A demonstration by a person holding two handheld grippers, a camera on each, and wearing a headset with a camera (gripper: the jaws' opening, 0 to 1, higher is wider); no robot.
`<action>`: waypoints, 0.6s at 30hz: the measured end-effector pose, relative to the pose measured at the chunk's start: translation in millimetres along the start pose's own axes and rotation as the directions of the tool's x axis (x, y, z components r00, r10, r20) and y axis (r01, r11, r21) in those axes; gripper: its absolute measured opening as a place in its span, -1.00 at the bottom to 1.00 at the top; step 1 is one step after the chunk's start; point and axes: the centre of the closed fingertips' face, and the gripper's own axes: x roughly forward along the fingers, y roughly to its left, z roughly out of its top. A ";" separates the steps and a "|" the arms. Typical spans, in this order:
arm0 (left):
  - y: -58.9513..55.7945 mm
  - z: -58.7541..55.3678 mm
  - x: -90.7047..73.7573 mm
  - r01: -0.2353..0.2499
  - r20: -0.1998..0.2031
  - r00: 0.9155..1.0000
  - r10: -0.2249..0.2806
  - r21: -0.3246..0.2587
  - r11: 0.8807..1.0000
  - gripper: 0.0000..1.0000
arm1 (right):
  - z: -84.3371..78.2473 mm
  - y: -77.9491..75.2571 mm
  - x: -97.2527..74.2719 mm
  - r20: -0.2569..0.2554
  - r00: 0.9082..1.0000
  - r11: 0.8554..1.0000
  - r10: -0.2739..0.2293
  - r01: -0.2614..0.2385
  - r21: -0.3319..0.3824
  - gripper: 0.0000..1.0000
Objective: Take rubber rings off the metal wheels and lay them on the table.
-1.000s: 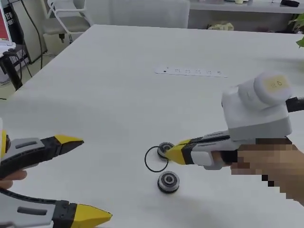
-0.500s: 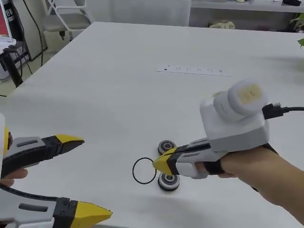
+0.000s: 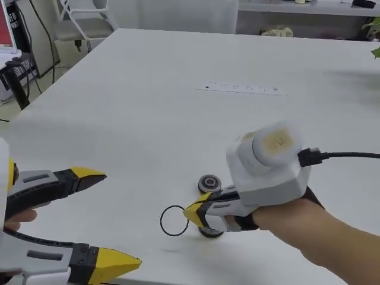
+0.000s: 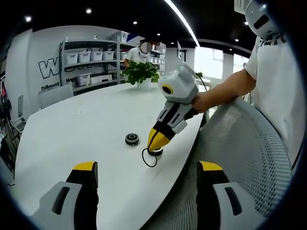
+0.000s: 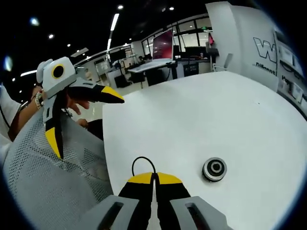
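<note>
Ring [image 5: 143, 164] projects just ahead of your right gripper [image 5: 154, 178], low over the table [image 3: 178, 119], with a wheel [image 5: 214, 169] to the jaws' right. Likely fault: the thin rubber slips from so shallow a bite. Jaws are pressed together, pinching the ring's near edge. Left gripper [image 3: 113, 217] is spread wide and holds nothing.

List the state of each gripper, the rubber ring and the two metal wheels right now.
right gripper, fingers shut on the edge of the rubber ring.
left gripper, fingers open, holding nothing.
rubber ring, off the wheels, pinched by the right gripper.
far wheel, flat on the table, apart from both grippers.
near wheel, on the table, partly hidden under the right gripper.
</note>
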 end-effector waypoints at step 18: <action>2.5 -0.3 -1.1 -0.010 0.006 1.000 0.010 -0.014 1.000 0.63 | -11.0 -6.7 15.2 -0.036 0.998 0.998 -0.051 0.049 -0.048 -0.96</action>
